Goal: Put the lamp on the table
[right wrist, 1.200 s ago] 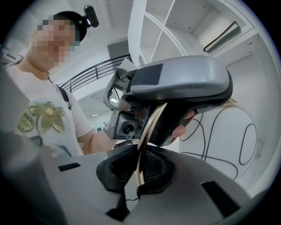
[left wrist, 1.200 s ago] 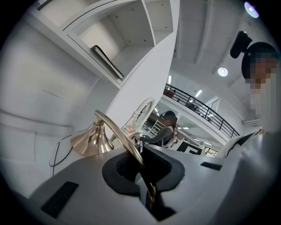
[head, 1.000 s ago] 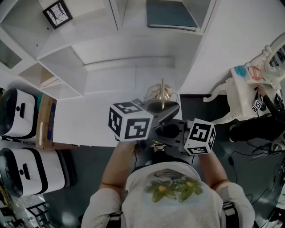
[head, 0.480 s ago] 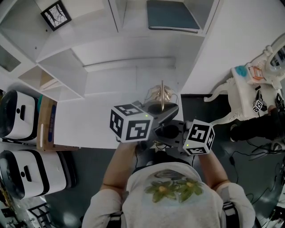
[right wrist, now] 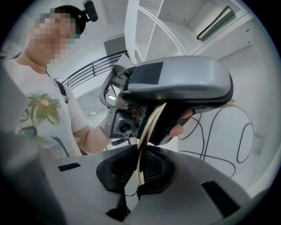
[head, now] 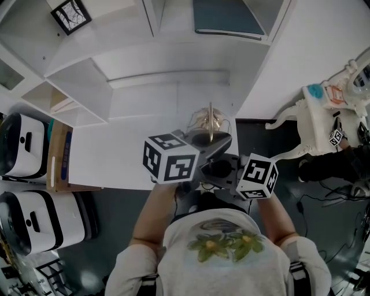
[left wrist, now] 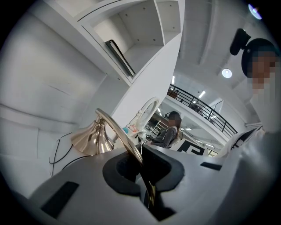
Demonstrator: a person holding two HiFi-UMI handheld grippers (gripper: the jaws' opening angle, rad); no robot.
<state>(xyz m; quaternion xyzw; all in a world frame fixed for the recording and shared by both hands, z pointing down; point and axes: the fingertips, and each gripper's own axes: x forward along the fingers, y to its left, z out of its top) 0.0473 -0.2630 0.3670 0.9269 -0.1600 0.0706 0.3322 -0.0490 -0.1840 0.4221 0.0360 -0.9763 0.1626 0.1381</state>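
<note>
Both grippers meet at the lamp [head: 209, 122], which in the head view stands over the white table [head: 115, 156], near that table's front right corner. From above, only its brass top and a thin upright rod show. The gripper bodies cover the part below, so this view does not reveal whether the lamp rests on the surface.

The left gripper [head: 211, 144], with its marker cube toward the person, reaches the lamp from the near left. The right gripper [head: 215, 169] comes in from the near right, lower and closer to the person.

The left gripper view supplies what the head view hides. The left gripper [left wrist: 143, 166] has its dark pads [left wrist: 123, 171] pressed together on a curved brass rod of the lamp [left wrist: 118, 132]. Beyond the rod, a flared brass cone of the lamp lies against the white surface. A thin black cord [left wrist: 56, 151] trails beside that cone.

The right gripper view shows the same rod of the lamp [right wrist: 148, 129] from the other side. The right gripper [right wrist: 138, 172] is clamped on it low down, and the left gripper [right wrist: 175, 85] holds it just above. This view alone shows the cord [right wrist: 219, 127] looping over the white surface beyond the lamp.

Behind the lamp, the head view takes in white shelving [head: 87, 81] with a dark book [head: 222, 17] on one shelf.
</note>
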